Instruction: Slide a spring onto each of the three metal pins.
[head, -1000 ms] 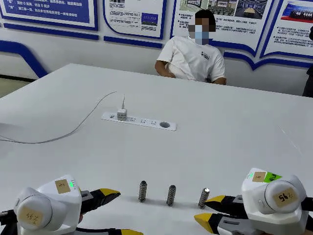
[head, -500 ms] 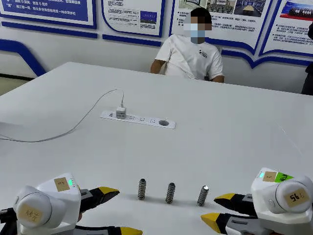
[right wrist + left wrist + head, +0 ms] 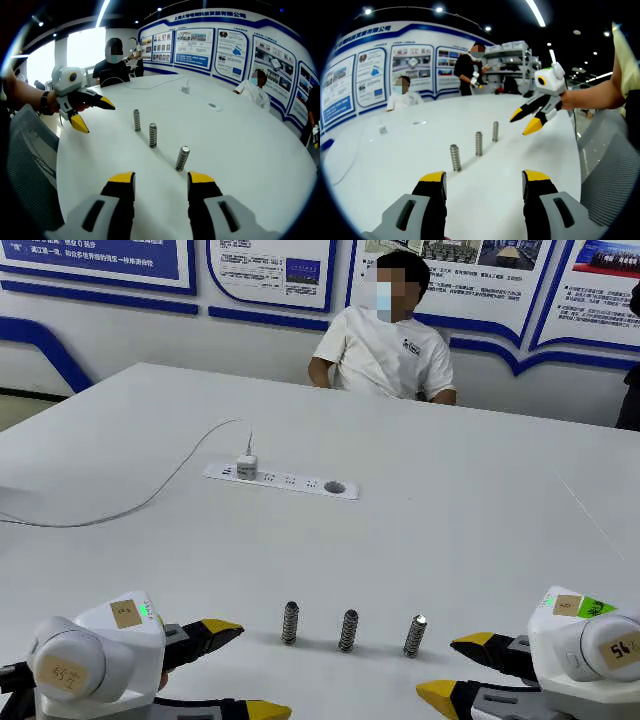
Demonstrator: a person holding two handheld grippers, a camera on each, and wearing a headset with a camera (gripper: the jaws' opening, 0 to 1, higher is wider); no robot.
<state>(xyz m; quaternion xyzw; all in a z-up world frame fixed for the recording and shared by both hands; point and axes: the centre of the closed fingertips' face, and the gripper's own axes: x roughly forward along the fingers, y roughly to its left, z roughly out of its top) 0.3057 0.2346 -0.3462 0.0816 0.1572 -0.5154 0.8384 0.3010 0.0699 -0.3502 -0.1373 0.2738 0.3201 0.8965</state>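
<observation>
Noted left spring (image 3: 290,622), middle spring (image 3: 348,630) and right spring (image 3: 416,637), each seated over one of the metal pins (image 3: 421,621), in a row at the near tabletop (image 3: 400,530); found left gripper (image 3: 262,668) and right gripper (image 3: 438,665) flanking the row with jaws spread, holding nothing; judged all three pins loaded, with no step outstanding.

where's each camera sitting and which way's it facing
Head view: on the headset, looking forward and down at three spring-covered pins on the table; left hand-held gripper and right hand-held gripper at bottom.
Left gripper view: on that gripper, facing along the pin row; own open jaws.
Right gripper view: same, from the opposite end.
Both show the pins and the other gripper.
</observation>
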